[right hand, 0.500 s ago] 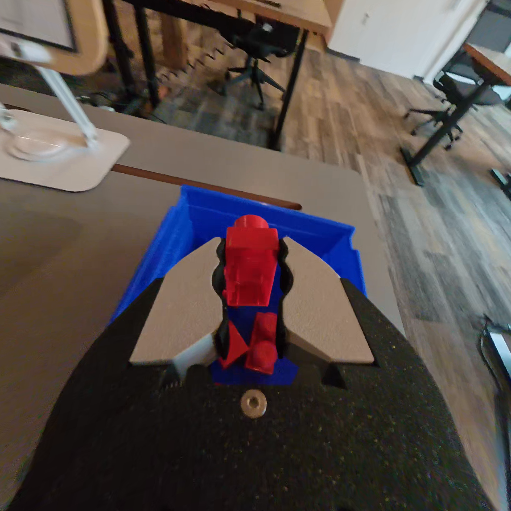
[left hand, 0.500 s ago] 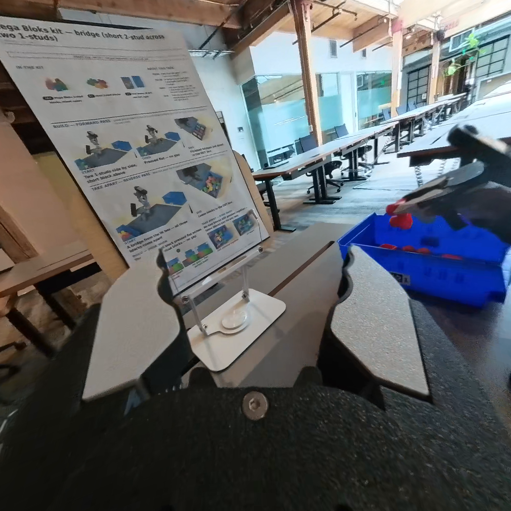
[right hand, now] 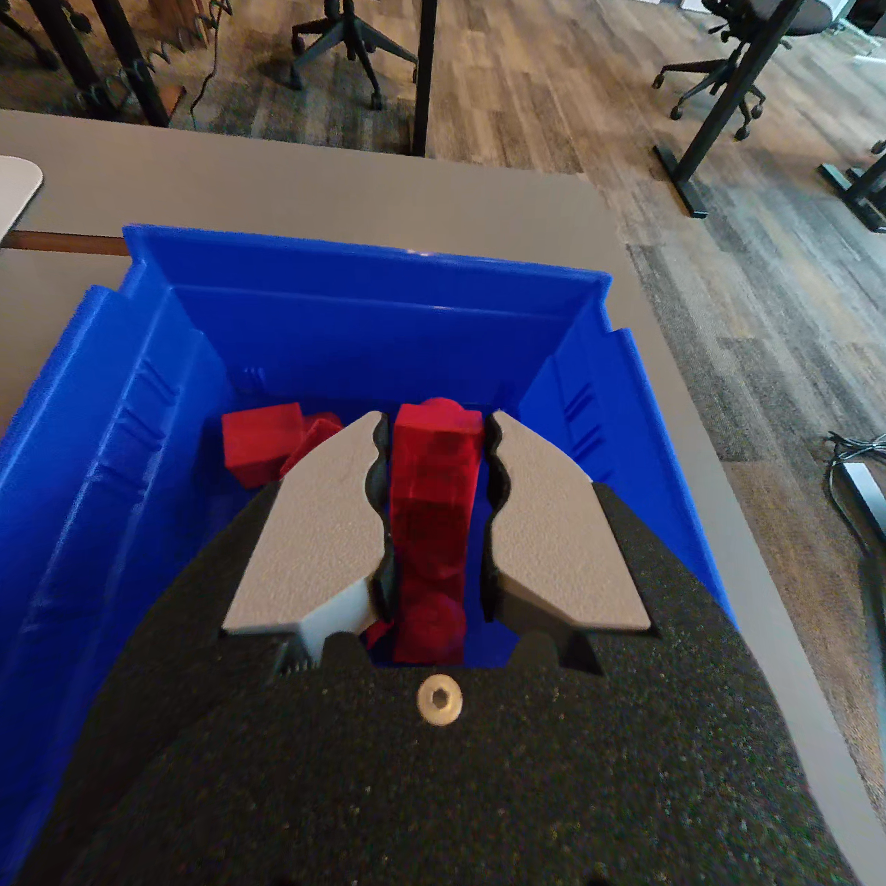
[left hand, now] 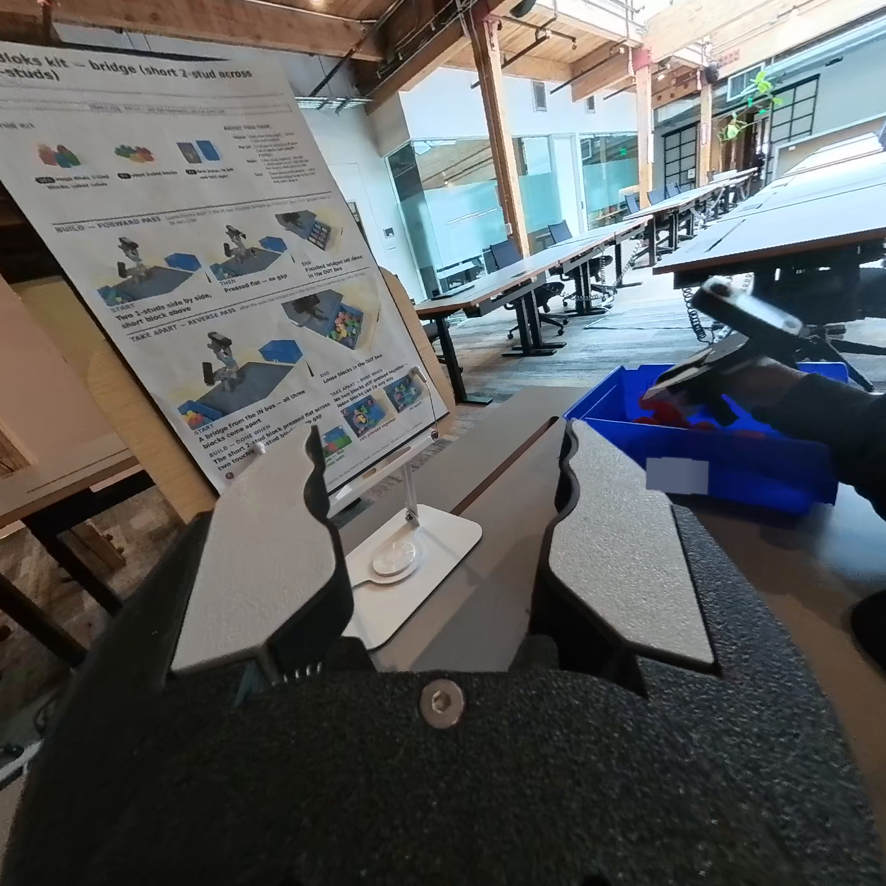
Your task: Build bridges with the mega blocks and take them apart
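Observation:
My right gripper is shut on a red block and holds it low inside the blue bin. Other red blocks lie on the bin floor to its left, and another red piece shows under the held block. In the left wrist view the right gripper reaches down into the bin over red blocks. My left gripper is open and empty, held above the grey table to the left of the bin.
An instruction sheet leans on a white stand just beyond my left gripper. The table's far edge runs behind the bin. Past the table's right edge, a cable and a power strip lie on the floor. Desks and office chairs stand beyond. The gap from one gripper's tips to the other's is roughly 55 cm.
My right gripper has gone down into the blue bin with the red block. My left gripper has swung a little right, and its fingers have stayed open.

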